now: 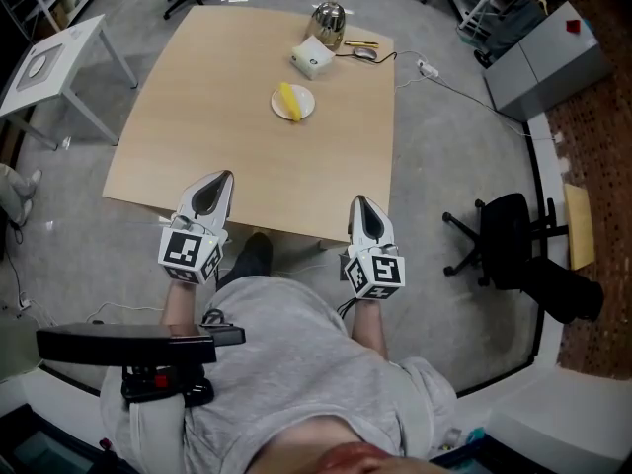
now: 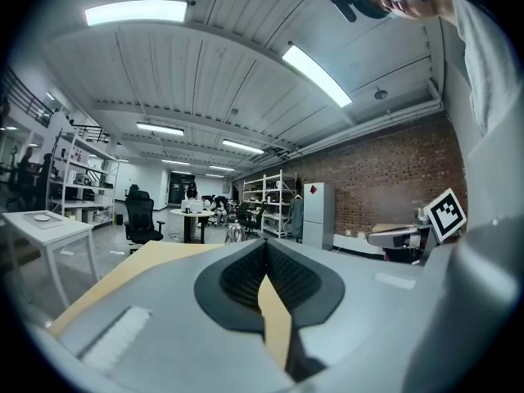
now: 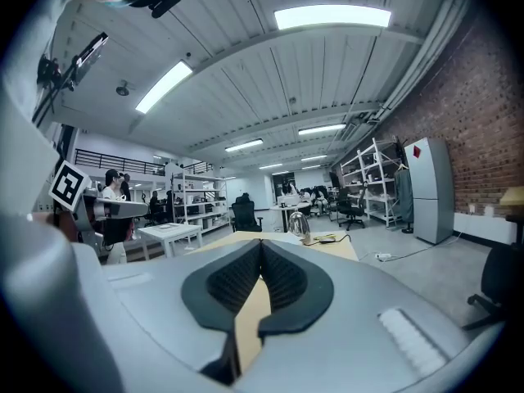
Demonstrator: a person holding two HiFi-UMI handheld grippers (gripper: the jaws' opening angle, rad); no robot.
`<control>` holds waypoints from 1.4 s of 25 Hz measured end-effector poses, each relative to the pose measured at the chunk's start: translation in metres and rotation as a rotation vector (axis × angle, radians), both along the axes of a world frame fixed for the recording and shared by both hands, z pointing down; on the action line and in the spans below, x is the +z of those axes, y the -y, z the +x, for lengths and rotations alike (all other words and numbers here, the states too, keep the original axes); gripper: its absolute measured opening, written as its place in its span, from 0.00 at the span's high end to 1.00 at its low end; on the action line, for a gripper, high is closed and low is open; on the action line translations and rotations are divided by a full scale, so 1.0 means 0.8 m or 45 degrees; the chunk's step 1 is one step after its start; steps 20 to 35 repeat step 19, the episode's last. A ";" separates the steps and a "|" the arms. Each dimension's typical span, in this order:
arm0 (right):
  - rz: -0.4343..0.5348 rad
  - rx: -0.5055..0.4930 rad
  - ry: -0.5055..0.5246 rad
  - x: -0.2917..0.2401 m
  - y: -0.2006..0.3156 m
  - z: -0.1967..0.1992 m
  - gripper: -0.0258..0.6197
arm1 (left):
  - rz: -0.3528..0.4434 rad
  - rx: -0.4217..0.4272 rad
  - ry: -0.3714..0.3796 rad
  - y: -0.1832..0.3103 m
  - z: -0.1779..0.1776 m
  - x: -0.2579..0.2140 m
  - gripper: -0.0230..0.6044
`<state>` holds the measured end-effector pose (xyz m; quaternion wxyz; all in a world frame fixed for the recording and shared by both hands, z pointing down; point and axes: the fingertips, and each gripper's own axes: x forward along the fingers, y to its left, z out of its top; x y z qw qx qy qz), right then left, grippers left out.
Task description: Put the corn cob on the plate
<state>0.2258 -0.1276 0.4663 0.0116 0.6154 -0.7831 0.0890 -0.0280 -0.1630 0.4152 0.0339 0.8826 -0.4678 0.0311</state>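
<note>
The big wooden table [image 1: 227, 146] lies right in front of your two grippers. Off to the right of your right gripper stands a black office chair [image 1: 513, 240] on the floor. Farther ahead on that side is a grey cabinet [image 1: 548, 62]. Far out to the left of your left gripper stands a small white table [image 1: 59, 62].

Your left gripper [image 1: 225, 177] and your right gripper [image 1: 357, 201] hang side by side over the near edge of the table, well apart. Both point ahead. The left gripper view shows its jaws pressed together with nothing in them [image 2: 266, 244]. The right gripper's jaws are closed tight too and hold nothing [image 3: 261, 244].

The white plate [image 1: 307, 108] sits well ahead of both grippers, a bit nearer the right one's side. The yellow corn cob [image 1: 289, 101] lies on it. Flat wood fills the way from your grippers to the plate.

Just past the plate sits a white box [image 1: 312, 59]. Behind that stands a shiny kettle [image 1: 328, 20]. Beside them, to the right, lie a mouse [image 1: 365, 54] and a cable [image 1: 444, 85] that runs off the table.
</note>
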 end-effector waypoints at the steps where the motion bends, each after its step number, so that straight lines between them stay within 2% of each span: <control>1: -0.001 -0.001 0.000 0.000 0.000 0.000 0.95 | 0.000 -0.001 0.000 0.000 0.000 0.000 0.93; 35: -0.033 0.006 0.031 0.015 0.002 0.015 0.95 | -0.009 0.006 0.009 0.006 0.016 0.005 0.93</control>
